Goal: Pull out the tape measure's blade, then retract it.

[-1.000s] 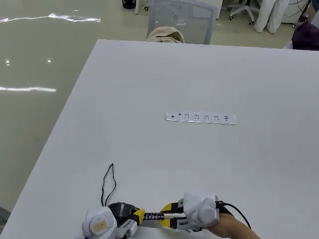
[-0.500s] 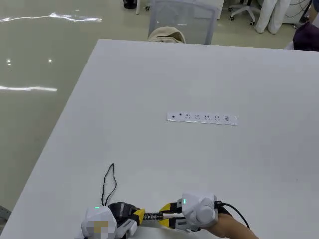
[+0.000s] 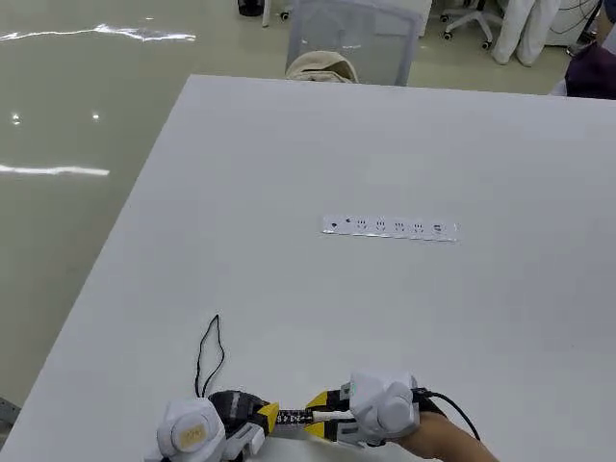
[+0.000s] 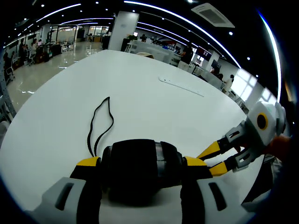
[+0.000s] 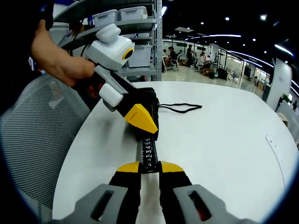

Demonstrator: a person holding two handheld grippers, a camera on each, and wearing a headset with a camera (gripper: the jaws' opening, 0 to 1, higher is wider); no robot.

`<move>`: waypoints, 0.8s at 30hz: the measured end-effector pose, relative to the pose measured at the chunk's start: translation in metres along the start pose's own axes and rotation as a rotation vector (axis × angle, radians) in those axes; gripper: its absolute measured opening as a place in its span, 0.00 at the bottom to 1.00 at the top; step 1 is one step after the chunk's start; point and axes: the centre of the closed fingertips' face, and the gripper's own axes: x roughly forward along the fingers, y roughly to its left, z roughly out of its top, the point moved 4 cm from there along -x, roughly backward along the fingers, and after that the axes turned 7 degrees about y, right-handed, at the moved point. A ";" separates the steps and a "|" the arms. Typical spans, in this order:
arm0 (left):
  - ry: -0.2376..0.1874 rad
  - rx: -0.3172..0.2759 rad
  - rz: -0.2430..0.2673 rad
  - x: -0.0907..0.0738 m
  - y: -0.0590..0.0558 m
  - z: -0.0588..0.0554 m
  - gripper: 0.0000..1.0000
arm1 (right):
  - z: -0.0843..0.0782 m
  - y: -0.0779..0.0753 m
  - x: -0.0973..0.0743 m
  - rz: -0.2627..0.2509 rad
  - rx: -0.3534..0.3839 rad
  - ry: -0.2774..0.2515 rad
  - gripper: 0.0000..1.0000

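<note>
Well on the near side of the power strip (image 3: 390,228), right at the front edge of the white table (image 3: 289,173), the black tape measure (image 3: 234,404) is clamped in the left claw (image 4: 140,163), yellow jaws clenched on the case from both sides. Bare tabletop lies between it and the power strip. The one close thing is the tape's own black lanyard (image 3: 211,351), a thin loop lying flat on the table and trailing off the case toward the power strip. Way beyond the power strip, past the table's far edge, there's a grey mesh chair (image 3: 351,38) with something beige (image 3: 321,65) bundled on it. As for the pose, the two claws point straight at each other along the front edge, tips close together. A short stretch of blade (image 5: 148,150) bridges them, and you can read 2 through 6 on it in the right gripper view. The right claw (image 5: 148,167) is pinched shut on that blade just beside the case mouth, and one yellow jaw of the left claw sits right over where the blade comes out. A hand (image 5: 58,58) is wrapped around the left gripper's handle, on the side away from the power strip. In the head view a black cable (image 3: 450,404) curls off the back of the right gripper.
</note>
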 end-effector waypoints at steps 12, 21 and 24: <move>0.007 -0.001 -0.001 0.000 0.000 0.000 0.66 | 0.003 0.001 -0.001 -0.001 -0.003 -0.001 0.13; 0.010 -0.011 0.003 0.000 0.001 0.000 0.66 | 0.003 0.000 -0.001 -0.004 -0.002 -0.002 0.13; 0.007 -0.022 0.007 0.000 0.002 0.000 0.66 | 0.004 0.000 -0.001 -0.004 -0.001 -0.004 0.13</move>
